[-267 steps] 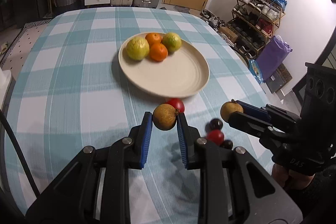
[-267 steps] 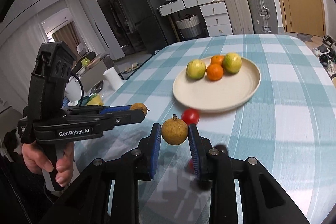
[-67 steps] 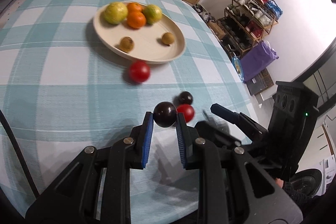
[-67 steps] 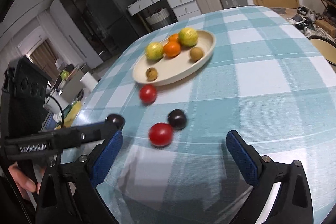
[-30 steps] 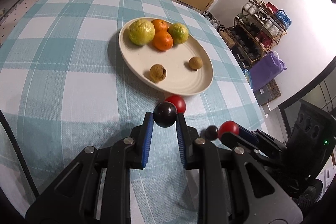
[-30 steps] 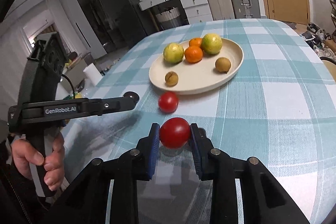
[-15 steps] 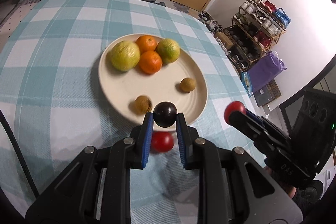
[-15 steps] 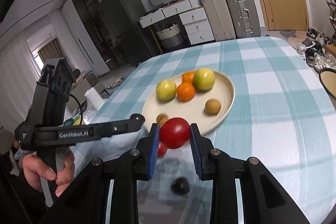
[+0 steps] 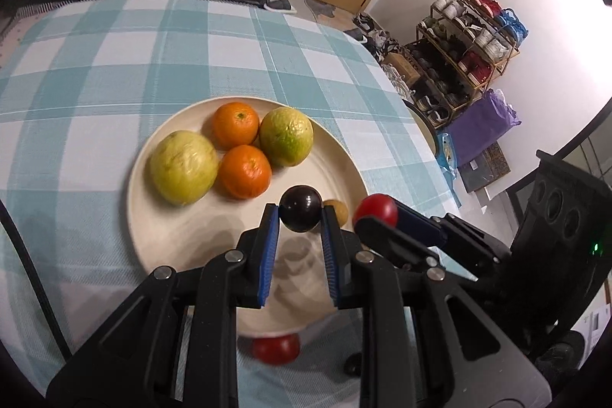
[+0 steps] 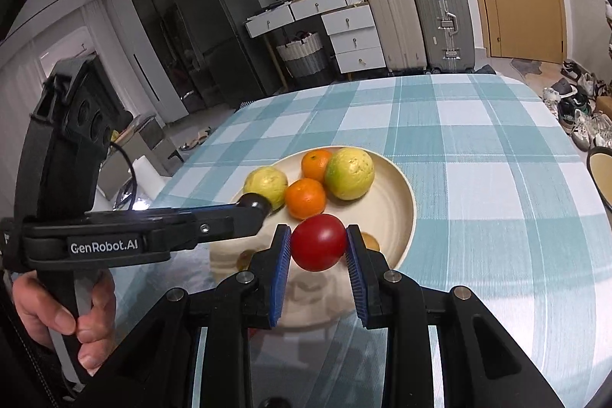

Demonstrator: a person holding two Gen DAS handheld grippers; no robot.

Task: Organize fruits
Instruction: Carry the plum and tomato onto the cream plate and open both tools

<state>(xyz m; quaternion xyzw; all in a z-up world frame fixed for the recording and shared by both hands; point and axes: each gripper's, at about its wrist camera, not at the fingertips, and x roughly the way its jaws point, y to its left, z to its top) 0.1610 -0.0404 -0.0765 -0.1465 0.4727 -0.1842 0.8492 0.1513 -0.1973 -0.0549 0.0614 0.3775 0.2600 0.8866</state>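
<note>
I hold left gripper (image 9: 299, 213) clamped on dark plum (image 9: 300, 208), right gripper (image 10: 318, 247) clamped on red tomato (image 10: 318, 242); both poised over plate (image 9: 153, 239) 6 o'clock rim for drop-off.

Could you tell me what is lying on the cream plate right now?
On the plate: two oranges, two yellow-green fruits and one small brown fruit. The left tool covers the plate's near part, so anything lying there is hidden.

The left tongs (image 9: 299, 231) pinch a dark plum (image 9: 300, 208) above the cream plate (image 9: 153, 228) holding two oranges (image 9: 244, 171) and two guavas (image 9: 183, 168); the right tongs (image 9: 373, 217) grip a red tomato (image 9: 376, 210).
</note>
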